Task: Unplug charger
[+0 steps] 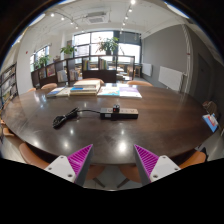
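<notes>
Gripper (113, 160) open above table (150, 130), charger (66, 117) well beyond

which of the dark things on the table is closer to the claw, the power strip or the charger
The charger: it lies nearer the open claw, at the cable's end. The power strip lies farther back on the table.

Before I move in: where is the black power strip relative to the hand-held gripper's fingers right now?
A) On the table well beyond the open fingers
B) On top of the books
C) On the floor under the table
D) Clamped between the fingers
A: the power strip lies on the dark table, well beyond the open hand-held gripper, nothing between its fingers.
</notes>
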A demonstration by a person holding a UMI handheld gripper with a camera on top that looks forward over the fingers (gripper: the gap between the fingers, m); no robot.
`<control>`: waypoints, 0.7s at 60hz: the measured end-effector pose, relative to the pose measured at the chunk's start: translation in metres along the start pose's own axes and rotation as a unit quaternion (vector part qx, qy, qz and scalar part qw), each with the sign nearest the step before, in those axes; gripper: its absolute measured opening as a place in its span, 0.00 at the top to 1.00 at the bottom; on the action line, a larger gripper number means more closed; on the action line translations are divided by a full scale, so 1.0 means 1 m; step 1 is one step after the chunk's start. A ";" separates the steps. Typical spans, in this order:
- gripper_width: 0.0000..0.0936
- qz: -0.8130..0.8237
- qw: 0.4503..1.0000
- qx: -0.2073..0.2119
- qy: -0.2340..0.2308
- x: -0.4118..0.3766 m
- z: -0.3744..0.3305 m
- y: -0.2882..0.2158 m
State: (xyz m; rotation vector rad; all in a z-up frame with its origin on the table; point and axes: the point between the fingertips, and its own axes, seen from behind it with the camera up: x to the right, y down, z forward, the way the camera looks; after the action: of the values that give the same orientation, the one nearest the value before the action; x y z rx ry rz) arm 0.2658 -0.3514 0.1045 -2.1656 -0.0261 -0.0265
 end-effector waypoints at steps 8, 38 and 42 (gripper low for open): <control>0.16 0.014 1.000 0.007 0.016 0.031 0.089 -0.033; 0.56 0.015 1.000 0.003 -0.004 0.020 0.314 -0.117; 0.74 0.010 1.000 0.011 0.000 0.021 0.315 -0.115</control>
State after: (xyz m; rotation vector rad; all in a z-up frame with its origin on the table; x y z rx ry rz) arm 0.2866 -0.0261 0.0237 -2.1428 -0.0044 -0.0137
